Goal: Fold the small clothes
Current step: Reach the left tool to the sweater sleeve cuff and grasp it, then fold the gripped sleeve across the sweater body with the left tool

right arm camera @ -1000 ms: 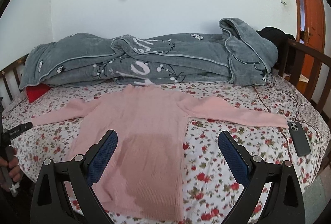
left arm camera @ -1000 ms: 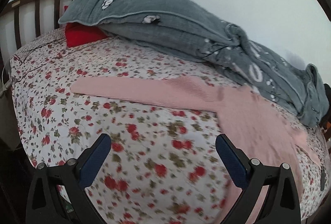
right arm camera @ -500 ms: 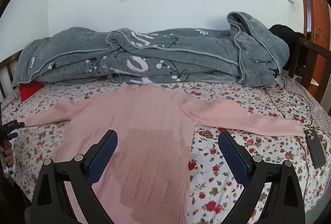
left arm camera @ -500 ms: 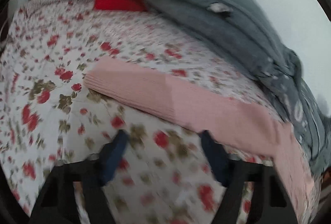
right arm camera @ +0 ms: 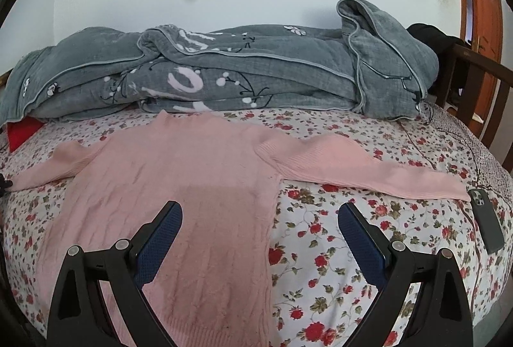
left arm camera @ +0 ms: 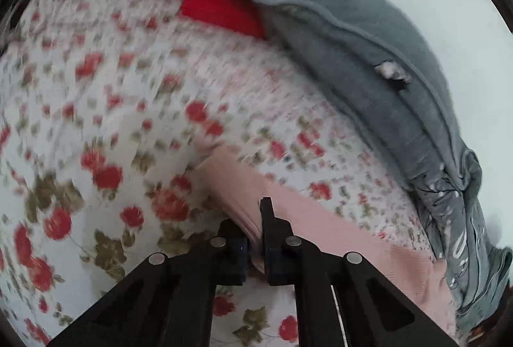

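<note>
While the right gripper [right arm camera: 258, 238] hovers agape over a pink knit sweater [right arm camera: 179, 186], the left gripper [left arm camera: 255, 231] has just clamped its sleeve cuff [left arm camera: 231, 186].

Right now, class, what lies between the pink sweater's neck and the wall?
The grey quilt, heaped along the wall beyond the pink sweater, shown in the right wrist view.

Left gripper clamped, right gripper spread wide

The left gripper [left arm camera: 255, 238] points steeply downward, its jaws having just closed onto the cuff end of a pink sweater sleeve [left arm camera: 288, 218], which runs off toward 4 o'clock. The right gripper [right arm camera: 259, 234] tilts down too, its blue-padded fingers [right arm camera: 160, 238] standing far apart with nothing pinched between them.
</note>
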`<act>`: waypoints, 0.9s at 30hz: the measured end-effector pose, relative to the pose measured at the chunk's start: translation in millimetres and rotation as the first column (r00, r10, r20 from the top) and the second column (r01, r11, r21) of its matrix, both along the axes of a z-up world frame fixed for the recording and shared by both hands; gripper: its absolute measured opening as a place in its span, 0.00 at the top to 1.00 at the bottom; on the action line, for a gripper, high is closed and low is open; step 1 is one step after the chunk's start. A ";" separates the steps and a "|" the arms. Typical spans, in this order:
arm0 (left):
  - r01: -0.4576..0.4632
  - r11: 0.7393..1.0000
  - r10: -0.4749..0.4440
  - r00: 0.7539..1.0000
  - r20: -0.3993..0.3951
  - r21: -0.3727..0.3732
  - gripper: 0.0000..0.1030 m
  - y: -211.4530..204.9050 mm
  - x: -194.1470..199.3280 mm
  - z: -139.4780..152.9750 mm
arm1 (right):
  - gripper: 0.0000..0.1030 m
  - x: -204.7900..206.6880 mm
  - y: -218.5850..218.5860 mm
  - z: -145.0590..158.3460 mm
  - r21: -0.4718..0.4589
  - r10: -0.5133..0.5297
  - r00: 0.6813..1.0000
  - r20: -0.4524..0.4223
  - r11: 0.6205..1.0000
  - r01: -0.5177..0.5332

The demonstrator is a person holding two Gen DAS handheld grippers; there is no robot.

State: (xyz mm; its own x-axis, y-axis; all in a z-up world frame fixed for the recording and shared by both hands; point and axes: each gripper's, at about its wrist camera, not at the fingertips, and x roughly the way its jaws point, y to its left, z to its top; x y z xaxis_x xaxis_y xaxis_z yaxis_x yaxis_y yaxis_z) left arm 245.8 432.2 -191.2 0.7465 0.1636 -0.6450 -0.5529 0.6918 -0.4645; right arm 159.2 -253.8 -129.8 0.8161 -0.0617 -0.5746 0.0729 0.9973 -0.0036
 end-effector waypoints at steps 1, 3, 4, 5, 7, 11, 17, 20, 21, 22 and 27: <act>0.009 0.998 -0.008 1.000 -0.010 0.057 0.93 -6.9 1.4 10.1 | 0.06 -1.9 -2.7 1.9 0.002 -0.001 1.000 0.004 1.000 0.001; 0.027 0.988 -0.022 0.999 -0.030 0.151 0.93 -24.4 8.4 31.9 | 0.06 -4.3 -8.8 4.9 0.008 0.004 1.000 0.015 1.000 -0.004; 0.046 0.982 -0.040 0.999 -0.032 0.186 0.93 -37.8 15.4 47.5 | 0.06 -4.3 -10.6 5.8 0.010 0.004 1.000 0.020 1.000 -0.005; 0.056 0.978 -0.052 0.998 -0.028 0.201 0.93 -46.4 19.6 57.9 | 0.06 -3.2 -13.6 6.4 0.016 0.005 1.000 0.026 1.000 -0.006; 0.089 0.970 -0.090 0.996 -0.009 0.228 0.93 -69.3 30.3 81.3 | 0.06 1.1 -18.6 6.9 0.023 0.015 0.999 0.035 1.000 -0.016; 0.210 0.929 -0.227 0.974 0.023 0.306 0.94 -147.4 56.4 131.1 | 0.06 13.8 -28.7 14.0 0.022 0.019 0.997 0.070 1.000 -0.020; 0.387 0.820 -0.427 0.904 0.002 0.421 0.94 -291.7 82.7 159.5 | 0.06 33.0 -57.9 27.5 0.095 -0.008 0.988 0.151 0.995 -0.006; 0.474 0.746 -0.517 0.855 -0.041 0.469 0.94 -363.7 95.8 158.1 | 0.06 33.5 -80.2 11.3 0.147 -0.020 0.987 0.162 0.989 -0.004; 0.503 0.717 -0.547 0.835 -0.058 0.484 0.94 -389.2 100.0 155.8 | 0.06 34.3 -86.9 5.9 0.160 -0.021 0.987 0.156 0.987 -0.004; 0.519 0.702 -0.564 0.823 -0.064 0.488 0.94 -404.0 101.7 153.7 | 0.06 34.4 -91.8 2.5 0.165 -0.024 0.988 0.149 0.986 -0.001; 0.652 0.625 -0.682 0.724 -0.104 0.429 0.94 -500.2 113.7 120.4 | 0.06 36.6 -119.4 -14.4 0.204 -0.044 0.992 0.122 0.979 0.018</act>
State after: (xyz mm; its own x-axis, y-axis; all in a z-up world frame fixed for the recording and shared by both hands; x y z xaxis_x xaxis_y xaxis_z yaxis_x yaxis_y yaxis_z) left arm 359.4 -68.0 -70.8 0.7936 -0.1628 -0.5863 0.1565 0.9857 -0.0619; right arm 195.8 -373.3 -144.2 0.8816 0.0187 -0.4715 0.0911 0.9737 0.2090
